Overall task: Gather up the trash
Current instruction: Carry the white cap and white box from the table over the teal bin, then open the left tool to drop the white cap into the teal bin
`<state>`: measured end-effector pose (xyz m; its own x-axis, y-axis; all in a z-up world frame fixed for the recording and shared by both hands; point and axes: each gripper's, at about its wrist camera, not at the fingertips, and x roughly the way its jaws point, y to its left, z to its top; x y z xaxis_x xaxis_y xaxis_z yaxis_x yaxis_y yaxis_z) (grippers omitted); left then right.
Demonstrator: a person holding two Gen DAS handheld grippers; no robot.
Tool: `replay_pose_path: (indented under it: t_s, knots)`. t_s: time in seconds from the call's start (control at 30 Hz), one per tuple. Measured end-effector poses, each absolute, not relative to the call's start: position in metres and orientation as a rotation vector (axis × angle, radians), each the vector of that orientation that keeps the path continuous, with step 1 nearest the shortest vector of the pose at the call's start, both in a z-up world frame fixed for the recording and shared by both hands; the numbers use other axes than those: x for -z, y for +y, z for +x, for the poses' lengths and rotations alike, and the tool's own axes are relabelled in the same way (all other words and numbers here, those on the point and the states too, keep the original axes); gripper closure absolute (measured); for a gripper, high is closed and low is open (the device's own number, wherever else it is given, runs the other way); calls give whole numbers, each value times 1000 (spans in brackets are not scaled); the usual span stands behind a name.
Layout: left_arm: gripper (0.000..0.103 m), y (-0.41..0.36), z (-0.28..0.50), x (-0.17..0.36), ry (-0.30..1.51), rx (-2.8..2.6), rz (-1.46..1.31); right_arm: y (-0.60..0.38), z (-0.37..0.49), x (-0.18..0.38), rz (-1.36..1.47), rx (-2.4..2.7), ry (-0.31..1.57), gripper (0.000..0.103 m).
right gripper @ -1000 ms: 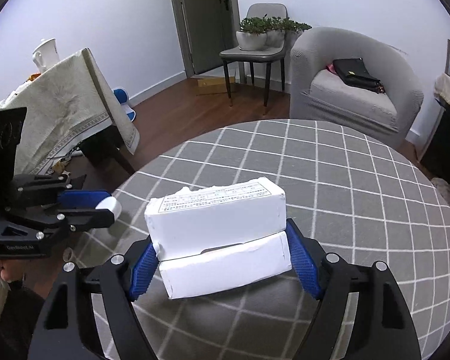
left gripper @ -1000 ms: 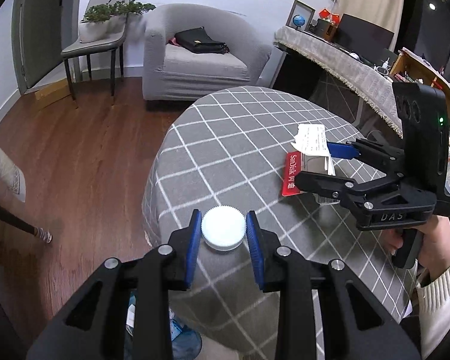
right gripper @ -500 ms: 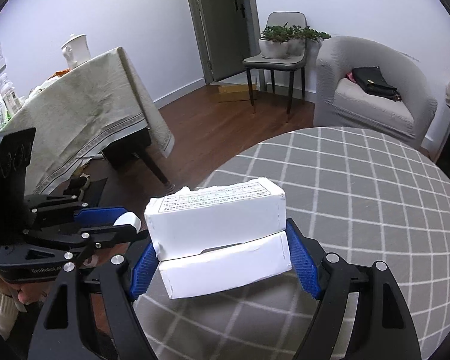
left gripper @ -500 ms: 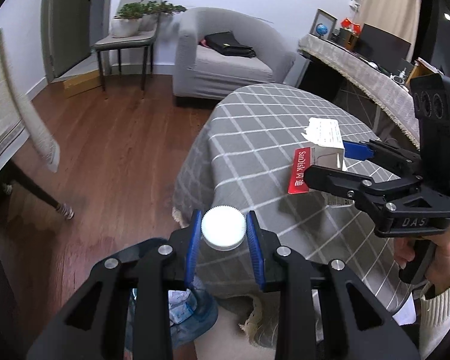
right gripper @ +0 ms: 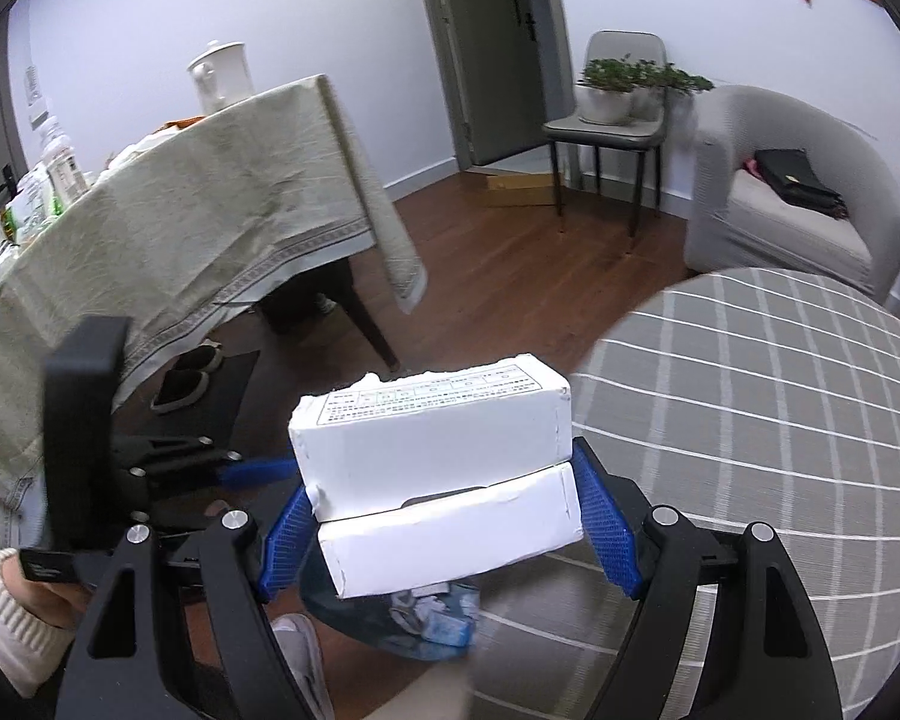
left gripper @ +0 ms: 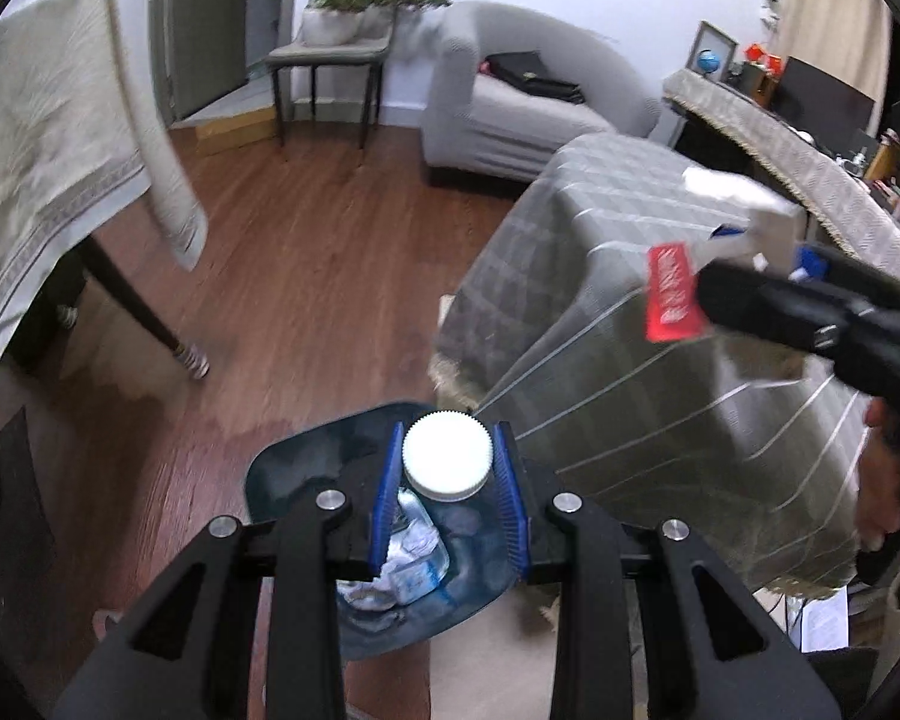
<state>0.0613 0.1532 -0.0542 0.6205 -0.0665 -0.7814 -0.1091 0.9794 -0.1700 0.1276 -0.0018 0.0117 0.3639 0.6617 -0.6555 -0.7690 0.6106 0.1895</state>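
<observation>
Both hands are at the drop-off step of collecting trash. The left gripper point(left gripper: 447, 495) is clenched on a white ribbed plastic bottle cap point(left gripper: 447, 457), with what looks like a clear bottle hanging below it, and it hangs directly above the dark blue bin point(left gripper: 306, 468) standing on the wooden floor point(left gripper: 306, 276) beside the round table with the grey checked tablecloth point(left gripper: 660, 420). Crumpled paper and blue-and-white wrappers point(left gripper: 402, 564) already lie inside the bin. The right gripper point(right gripper: 447, 525) is clenched on a white cardboard box with a torn flap point(right gripper: 432, 468), carried off the table's edge and over the near side of the same bin, whose contents show just beneath the box in the right wrist view. The next move, as I judge it, is to release the left jaws so the capped bottle falls straight in, then bring the box a little further over the opening and release it too; the box is wide, so it should be centred or tilted to clear the rim. As for writing, the box carries a printed table label on its top face, too small to read, and a red end panel point(left gripper: 672, 294) with white lettering, blurred by motion in the left wrist view and not legible here.
</observation>
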Motion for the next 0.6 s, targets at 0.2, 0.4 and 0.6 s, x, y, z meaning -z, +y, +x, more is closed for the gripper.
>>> replay_pose_path:
  t_s: [0.2, 0.4, 0.6]
  knots:
    - [71, 176, 51, 68, 923, -55, -251, 25, 113, -8, -171, -955, 767, 24]
    - [71, 192, 46, 100, 985, -83, -274, 44, 109, 2, -187, -970, 791, 24]
    - [71, 192, 44, 133, 1057, -78, -260, 59, 112, 11, -180, -966, 820, 24]
